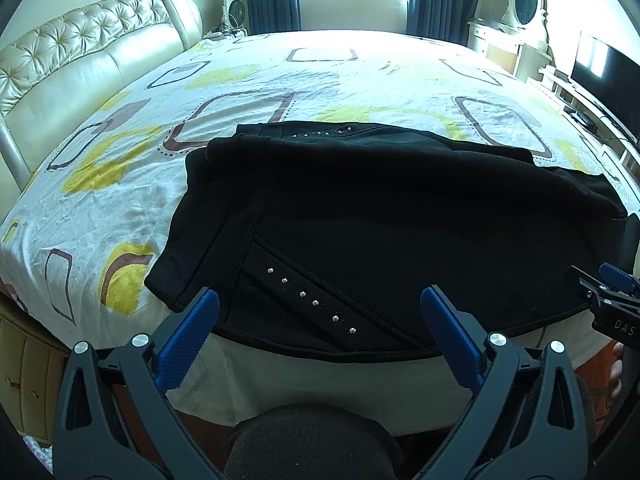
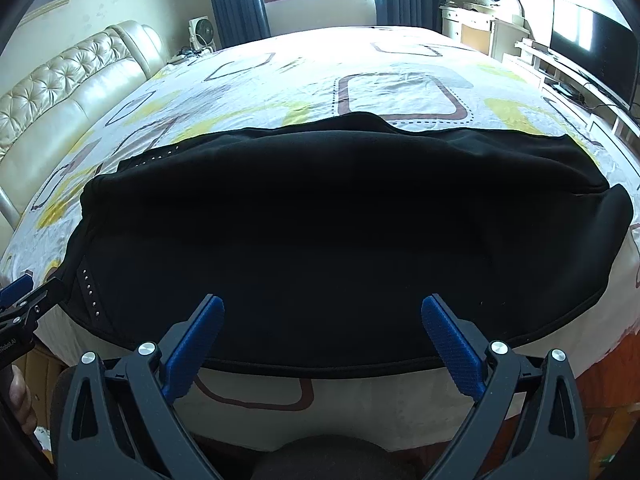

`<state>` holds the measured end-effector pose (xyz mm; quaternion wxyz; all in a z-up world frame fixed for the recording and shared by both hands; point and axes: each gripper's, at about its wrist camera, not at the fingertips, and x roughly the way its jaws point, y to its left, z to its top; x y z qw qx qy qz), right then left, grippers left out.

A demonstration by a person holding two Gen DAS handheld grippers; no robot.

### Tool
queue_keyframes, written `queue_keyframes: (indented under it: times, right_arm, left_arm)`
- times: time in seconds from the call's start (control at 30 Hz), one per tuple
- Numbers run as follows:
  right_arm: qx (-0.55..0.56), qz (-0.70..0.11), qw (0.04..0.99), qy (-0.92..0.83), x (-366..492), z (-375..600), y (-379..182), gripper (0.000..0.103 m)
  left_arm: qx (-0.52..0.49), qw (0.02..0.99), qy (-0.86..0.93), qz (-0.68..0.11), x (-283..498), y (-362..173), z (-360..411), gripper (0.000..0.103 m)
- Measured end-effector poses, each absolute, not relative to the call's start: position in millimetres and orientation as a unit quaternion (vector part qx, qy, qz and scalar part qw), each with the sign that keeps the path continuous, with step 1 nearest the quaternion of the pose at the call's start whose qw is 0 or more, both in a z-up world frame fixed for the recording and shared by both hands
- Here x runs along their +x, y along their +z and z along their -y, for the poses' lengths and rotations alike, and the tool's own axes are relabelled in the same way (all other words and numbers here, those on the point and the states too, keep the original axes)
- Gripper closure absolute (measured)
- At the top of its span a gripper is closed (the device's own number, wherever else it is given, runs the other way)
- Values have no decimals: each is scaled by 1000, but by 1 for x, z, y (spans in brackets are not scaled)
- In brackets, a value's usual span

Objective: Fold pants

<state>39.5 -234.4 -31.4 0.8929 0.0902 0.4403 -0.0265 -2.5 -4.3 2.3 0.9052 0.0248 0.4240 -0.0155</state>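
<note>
Black pants with rows of small silver studs lie folded over themselves near the bed's front edge, waistband end to the left. In the right wrist view the same pants fill the middle, their hem running along the mattress edge. My left gripper hovers open just before the near hem, by the studded pocket, with nothing between its blue fingers. My right gripper is open too, above the near hem further right, holding nothing. Each gripper shows at the edge of the other's view: the right gripper and the left gripper.
The bed carries a white sheet with yellow and brown shapes. A tufted cream headboard stands on the left. A dresser with a mirror and a TV are at the right. A window with blue curtains is at the back.
</note>
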Motion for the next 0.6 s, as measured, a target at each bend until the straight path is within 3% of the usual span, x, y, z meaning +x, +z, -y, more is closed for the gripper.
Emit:
queue_keyframes:
  times: [0.6]
  right_arm:
    - [90, -444, 891, -24, 40, 232, -33, 4]
  left_arm:
    - [19, 903, -14, -429, -3, 1, 3, 2]
